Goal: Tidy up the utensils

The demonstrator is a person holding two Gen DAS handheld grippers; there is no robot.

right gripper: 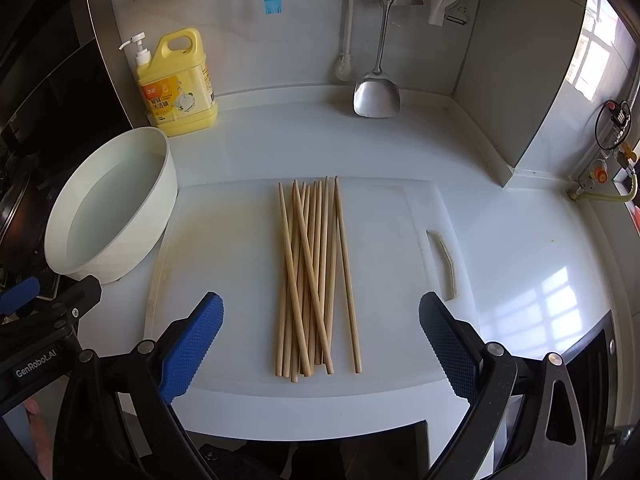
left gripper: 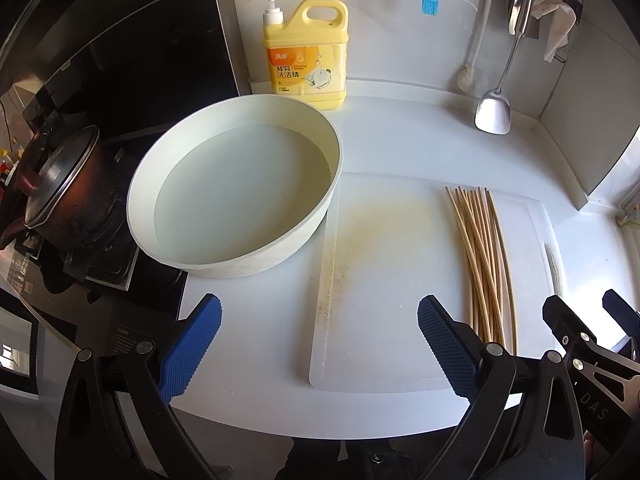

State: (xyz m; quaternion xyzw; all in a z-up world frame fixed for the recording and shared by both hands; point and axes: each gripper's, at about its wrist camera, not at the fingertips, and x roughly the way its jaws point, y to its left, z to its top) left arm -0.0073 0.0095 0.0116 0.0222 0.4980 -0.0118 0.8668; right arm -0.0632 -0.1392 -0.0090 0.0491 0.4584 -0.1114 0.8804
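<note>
A loose pile of several wooden chopsticks (right gripper: 314, 276) lies lengthwise on a white cutting board (right gripper: 224, 240); it also shows in the left wrist view (left gripper: 486, 264) on the board's (left gripper: 384, 280) right part. A white basin (left gripper: 236, 188) holding water stands left of the board, also seen in the right wrist view (right gripper: 116, 204). My left gripper (left gripper: 320, 344) is open and empty, over the board's near left edge. My right gripper (right gripper: 320, 344) is open and empty, just short of the chopsticks' near ends.
A yellow detergent bottle (left gripper: 306, 54) stands at the back wall. A metal spatula (right gripper: 377, 92), a blue brush (right gripper: 273, 2) and a white brush (right gripper: 344, 68) hang on the wall. A dark pot (left gripper: 64, 196) sits on the stove at the left. The counter's front edge is close.
</note>
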